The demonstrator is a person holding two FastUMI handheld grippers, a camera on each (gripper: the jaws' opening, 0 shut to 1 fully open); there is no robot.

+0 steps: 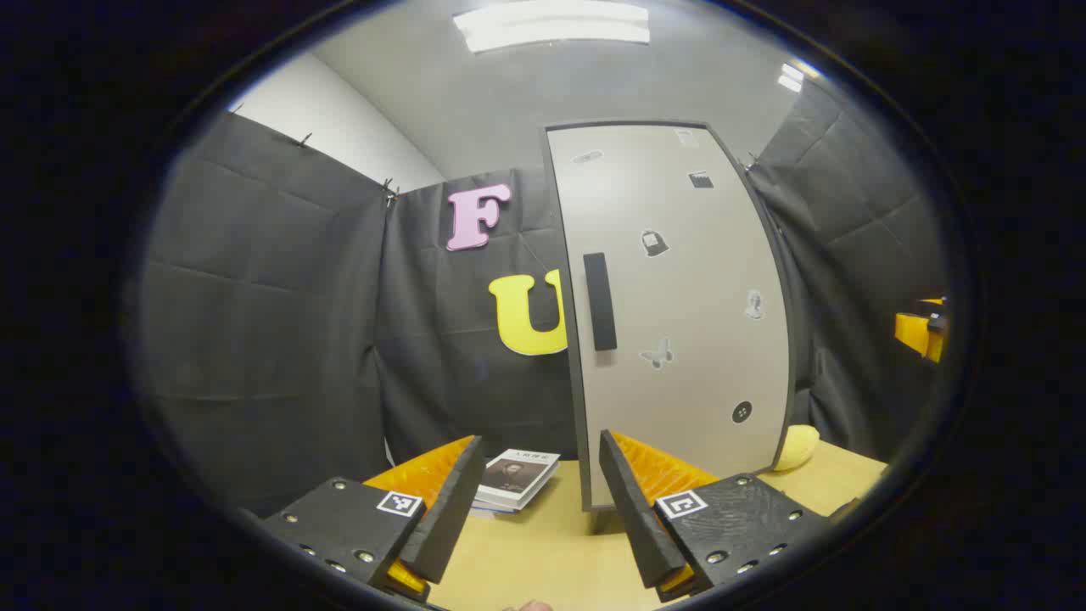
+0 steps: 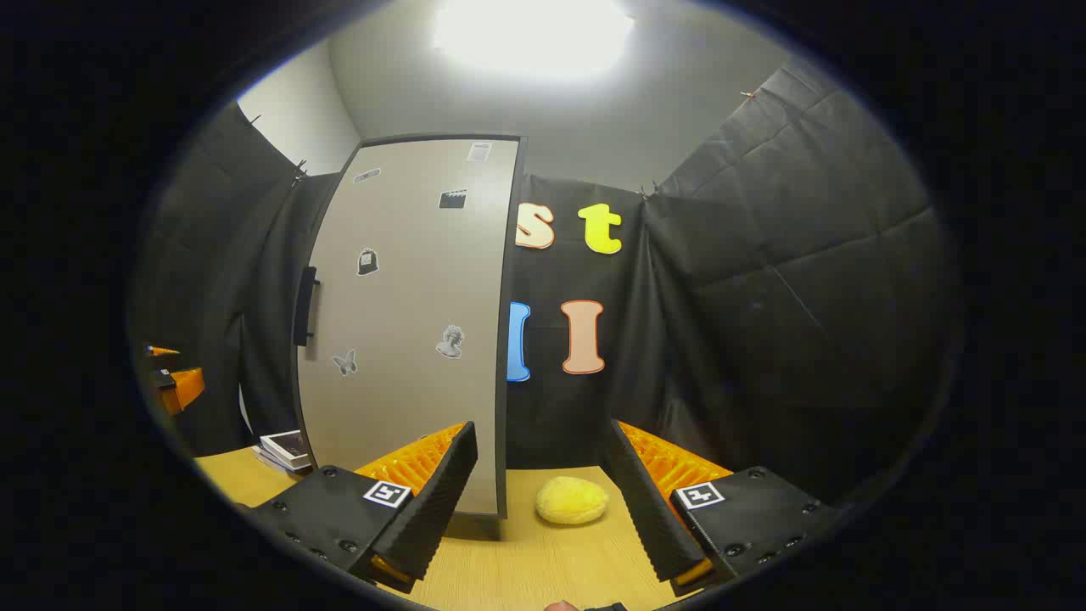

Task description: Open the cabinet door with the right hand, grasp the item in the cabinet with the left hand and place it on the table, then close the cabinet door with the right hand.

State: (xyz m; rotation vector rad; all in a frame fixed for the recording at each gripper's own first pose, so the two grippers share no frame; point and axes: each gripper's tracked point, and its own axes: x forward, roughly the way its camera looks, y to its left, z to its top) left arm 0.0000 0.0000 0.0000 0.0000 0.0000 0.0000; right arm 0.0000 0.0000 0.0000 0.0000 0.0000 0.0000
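The cabinet door [image 1: 679, 314] is shut, its handle [image 1: 600, 301] untouched. Both the left gripper [image 1: 534, 501] and right gripper [image 2: 543, 501] hang back with fingers wide, empty (likely readying). The item is presumably inside, unseen.

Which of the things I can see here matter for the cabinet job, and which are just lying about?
For the job:
tall grey cabinet door, shut
black bar handle
light wooden table
left gripper, jaws apart
right gripper, jaws apart

Probably lying about:
small stack of books
soft yellow lump, beside the cabinet
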